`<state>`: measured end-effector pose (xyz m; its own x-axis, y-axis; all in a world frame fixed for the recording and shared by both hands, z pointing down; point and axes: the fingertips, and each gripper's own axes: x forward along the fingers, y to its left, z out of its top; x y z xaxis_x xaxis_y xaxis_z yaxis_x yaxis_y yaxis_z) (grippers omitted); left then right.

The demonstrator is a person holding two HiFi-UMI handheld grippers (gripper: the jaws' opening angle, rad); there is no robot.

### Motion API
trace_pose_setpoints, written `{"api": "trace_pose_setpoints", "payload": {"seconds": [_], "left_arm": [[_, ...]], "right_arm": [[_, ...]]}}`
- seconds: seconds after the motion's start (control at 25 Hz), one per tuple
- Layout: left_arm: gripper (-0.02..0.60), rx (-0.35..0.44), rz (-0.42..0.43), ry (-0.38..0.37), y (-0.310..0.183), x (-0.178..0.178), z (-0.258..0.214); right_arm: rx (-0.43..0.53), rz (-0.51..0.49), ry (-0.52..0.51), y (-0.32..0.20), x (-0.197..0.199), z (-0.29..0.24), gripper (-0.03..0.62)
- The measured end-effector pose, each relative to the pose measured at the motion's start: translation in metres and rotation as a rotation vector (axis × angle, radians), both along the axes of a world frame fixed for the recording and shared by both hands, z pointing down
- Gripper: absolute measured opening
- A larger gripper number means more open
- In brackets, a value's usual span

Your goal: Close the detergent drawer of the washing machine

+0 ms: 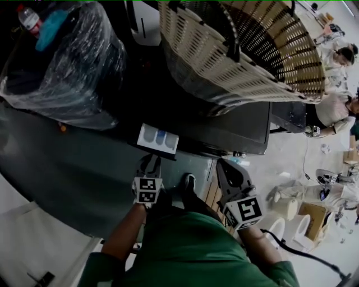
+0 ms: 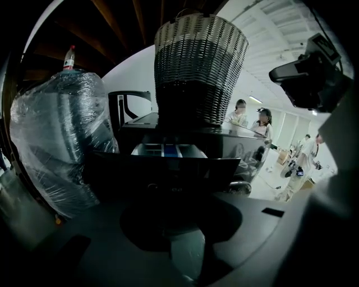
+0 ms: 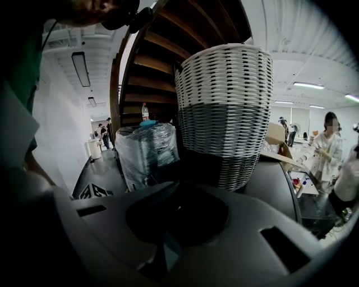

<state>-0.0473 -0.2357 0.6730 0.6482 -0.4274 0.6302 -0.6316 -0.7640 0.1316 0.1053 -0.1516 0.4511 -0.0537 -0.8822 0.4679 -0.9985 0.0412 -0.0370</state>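
Big dark washing machine (image 1: 235, 132) filled the middle of the head view, with a wicker basket (image 1: 241, 50) sitting on top of it. Left of the machine stood a bulky bundle wrapped in clear plastic (image 1: 67, 61), a small bottle (image 1: 28, 17) perched on it. The detergent drawer (image 1: 158, 138) stuck out from the machine's front, pulled open, its pale tray and blue compartments facing up. Only the head view and my left gripper view caught that drawer. My right gripper view looked past it to the basket and the wrapped bundle, and to people standing far off in the room.

My left gripper (image 1: 150, 162) sat just short of the drawer's front, pointed at it, jaws together with nothing between them. I could not tell whether it touched the panel. My right gripper (image 1: 229, 171) hung off to the side, well apart from the drawer, jaws closed and empty as well.
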Motion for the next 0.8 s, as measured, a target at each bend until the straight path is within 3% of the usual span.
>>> {"api": "trace_pose_setpoints", "payload": {"seconds": [0.8], "left_arm": [[0.117, 0.0, -0.017, 0.019, -0.063, 0.056, -0.001]], "right_arm": [[0.009, 0.055, 0.017, -0.009, 0.02, -0.003, 0.023]]}}
